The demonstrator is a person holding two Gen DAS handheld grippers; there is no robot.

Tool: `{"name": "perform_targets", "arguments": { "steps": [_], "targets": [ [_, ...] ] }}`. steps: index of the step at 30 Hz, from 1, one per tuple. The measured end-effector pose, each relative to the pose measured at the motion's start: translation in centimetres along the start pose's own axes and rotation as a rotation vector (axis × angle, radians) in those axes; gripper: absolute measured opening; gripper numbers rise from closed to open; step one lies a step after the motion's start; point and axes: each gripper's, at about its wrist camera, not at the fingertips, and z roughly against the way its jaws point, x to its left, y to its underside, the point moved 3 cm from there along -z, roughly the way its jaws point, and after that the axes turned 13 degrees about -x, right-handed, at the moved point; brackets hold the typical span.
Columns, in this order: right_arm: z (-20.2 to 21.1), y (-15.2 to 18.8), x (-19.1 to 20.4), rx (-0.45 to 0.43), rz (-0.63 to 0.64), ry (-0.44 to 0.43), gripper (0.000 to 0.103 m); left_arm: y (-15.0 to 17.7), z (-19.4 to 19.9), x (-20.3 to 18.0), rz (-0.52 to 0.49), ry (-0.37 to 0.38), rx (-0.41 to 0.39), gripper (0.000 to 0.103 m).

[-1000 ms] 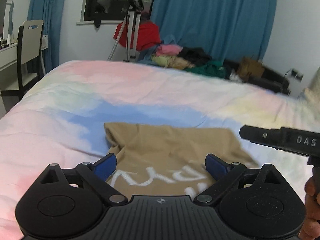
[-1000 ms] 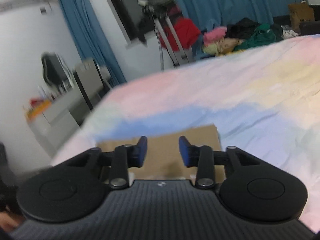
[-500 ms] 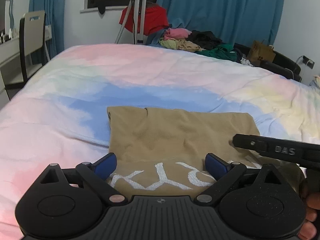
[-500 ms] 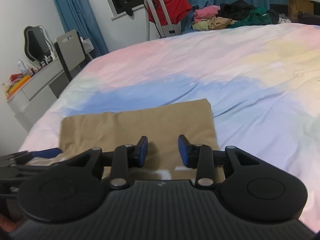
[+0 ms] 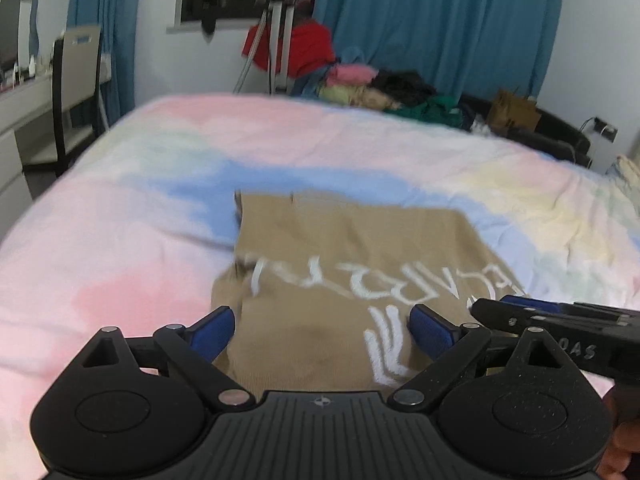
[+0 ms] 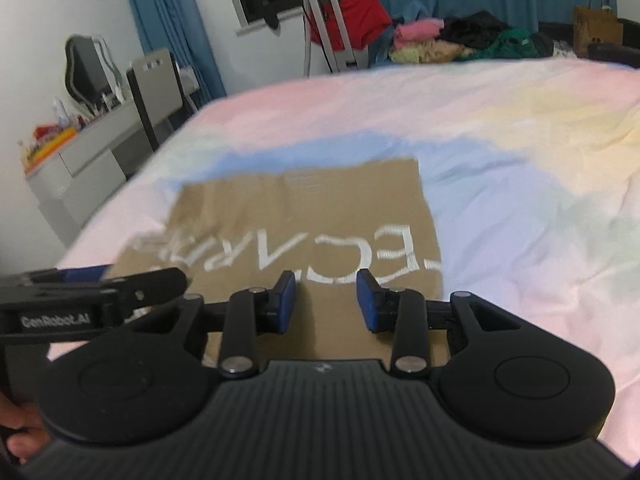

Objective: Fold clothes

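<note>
left gripper point(image 5: 320, 330): spread wide, nothing pinched | right gripper point(image 6: 326, 300): partly spread, nothing pinched | tan T-shirt with white letters point(image 5: 340, 256): half-folded on pastel bedsheet point(image 5: 120, 240), under both | step: probably reaching for near edge | next: pinch both corners, fold away

The right gripper point(image 6: 326, 300), fingers point(image 6: 285, 300) apart, hovers over a tan lettered shirt point(image 6: 304, 220).
</note>
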Motion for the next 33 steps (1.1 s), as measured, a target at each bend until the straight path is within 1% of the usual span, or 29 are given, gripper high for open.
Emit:
{"name": "perform_targets", "arguments": {
  "steps": [3, 6, 8, 10, 13, 15, 17, 19, 20, 23, 26, 27, 29, 31, 32, 33],
  "targets": [
    [-0.7, 0.8, -0.2, 0.009, 0.016, 0.006, 0.035, 0.9, -0.6, 0.4, 0.037, 0.0, 0.038, 0.098],
    [-0.6, 0.8, -0.2, 0.005, 0.019, 0.005, 0.035, 0.9, 0.0, 0.9, 0.088, 0.009, 0.047, 0.097],
    [-0.5, 0.8, -0.2, 0.003, 0.016, 0.005, 0.035, 0.8, 1.0, 1.3, 0.139, 0.022, 0.058, 0.097],
    [-0.4, 0.8, -0.1, 0.002, 0.011, 0.006, 0.035, 0.7, 2.6, 2.0, 0.22, 0.065, 0.065, 0.097],
    [-0.5, 0.8, -0.1, 0.005, 0.0, 0.005, 0.035, 1.1, 4.5, 2.5, 0.353, 0.153, 0.079, 0.097],
    [-0.5, 0.8, -0.2, 0.005, -0.006, 0.005, 0.035, 1.7, 4.6, 2.9, 0.444, 0.206, 0.112, 0.097],
    [-0.5, 0.8, -0.2, 0.004, -0.01, 0.006, 0.035, 2.6, 3.5, 3.4, 0.545, 0.235, 0.167, 0.097],
    [-0.4, 0.8, -0.2, 0.003, -0.011, 0.006, 0.035, 3.4, 2.0, 4.0, 0.626, 0.235, 0.214, 0.096],
    [-0.4, 0.8, -0.2, 0.002, -0.011, 0.006, 0.035, 3.8, 1.2, 4.4, 0.673, 0.226, 0.221, 0.095],
    [-0.4, 0.9, -0.2, 0.001, -0.015, 0.006, 0.035, 4.7, -0.7, 6.1, 0.827, 0.184, 0.191, 0.094],
    [-0.4, 0.9, -0.2, -0.001, -0.016, 0.007, 0.035, 5.0, -1.7, 7.6, 0.938, 0.172, 0.139, 0.094],
    [-0.4, 0.9, -0.2, -0.002, -0.015, 0.007, 0.035, 5.0, -1.7, 7.7, 0.95, 0.172, 0.126, 0.092],
    [-0.4, 0.8, -0.3, -0.004, -0.023, 0.007, 0.035, 4.9, -1.4, 7.9, 0.95, 0.159, 0.113, 0.078],
    [-0.1, 0.5, -0.5, -0.007, -0.064, 0.006, 0.036, 5.0, -0.9, 8.0, 0.94, 0.14, 0.104, 0.063],
    [0.0, 0.3, -0.6, -0.009, -0.088, 0.005, 0.036, 5.0, -0.7, 8.0, 0.945, 0.142, 0.096, 0.06],
    [0.3, 0.0, -0.7, -0.01, -0.118, -0.004, 0.039, 4.9, -0.5, 8.1, 0.949, 0.144, 0.088, 0.054]
  ]
}}
